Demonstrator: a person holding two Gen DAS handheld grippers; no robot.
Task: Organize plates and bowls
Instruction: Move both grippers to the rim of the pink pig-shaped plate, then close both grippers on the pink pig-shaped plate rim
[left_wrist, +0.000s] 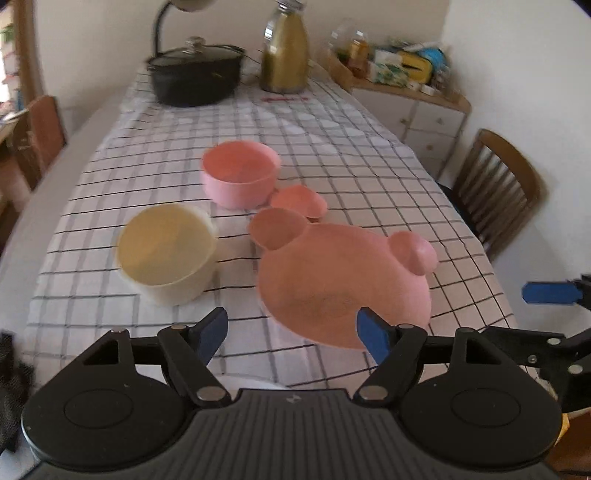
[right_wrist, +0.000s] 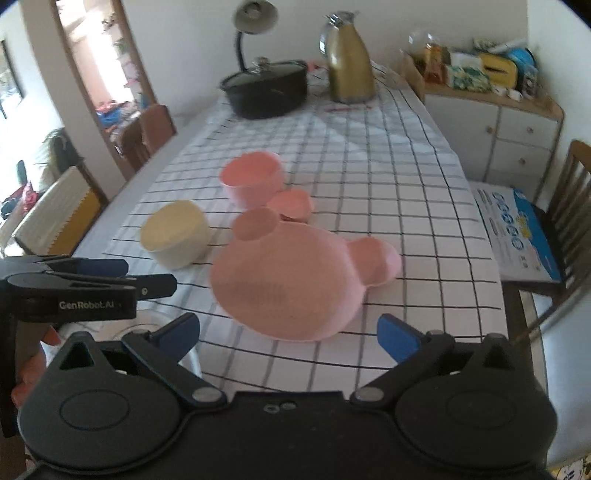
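Both tools hover low over the near end of a long tabletop (left_wrist: 332, 147) w/ a black-grid white cloth. Left tool (left_wrist: 291, 328) is released, blue fingers (left_wrist: 212, 332) spread wide, nothing between them. Right tool (right_wrist: 288, 332) likewise spread apart and empty. Neither touches any dish.

Dishes sit grouped toward the near-middle of the cloth:
- Pink plate (left_wrist: 343, 280), round w/ two small ear-shaped cups on its far rim, lies flat, nearest to both tools; in the right wrist view it is at (right_wrist: 284, 277). The left tool's right finger overlaps its near edge in the left wrist view; can't tell if there's contact.
- Cream bowl (left_wrist: 168, 251) stands upright left of the plate, apart from it; also at (right_wrist: 175, 232).
- Pink bowl (left_wrist: 240, 173) upright, farther back, behind the plate's left ear; also at (right_wrist: 253, 177).
- Small pink dish (left_wrist: 299, 199) sits just beside the pink bowl on its right, btw. that bowl and the plate; seems to touch or nearly touch the plate's left ear, blur makes it unclear.

Far end of the tabletop: black pot (left_wrist: 195, 74) w/ glass lid, gold jug (left_wrist: 284, 55) to its right, desk lamp (right_wrist: 255, 22) behind the pot.

A wooden chair (left_wrist: 495, 192) is at the right side; a blue-and-white packet (right_wrist: 517, 232) lies on its seat. A cabinet (right_wrist: 491, 122) w/ clutter on top stands in the far right corner. The left tool also shows from the side in the right wrist view (right_wrist: 74, 284).
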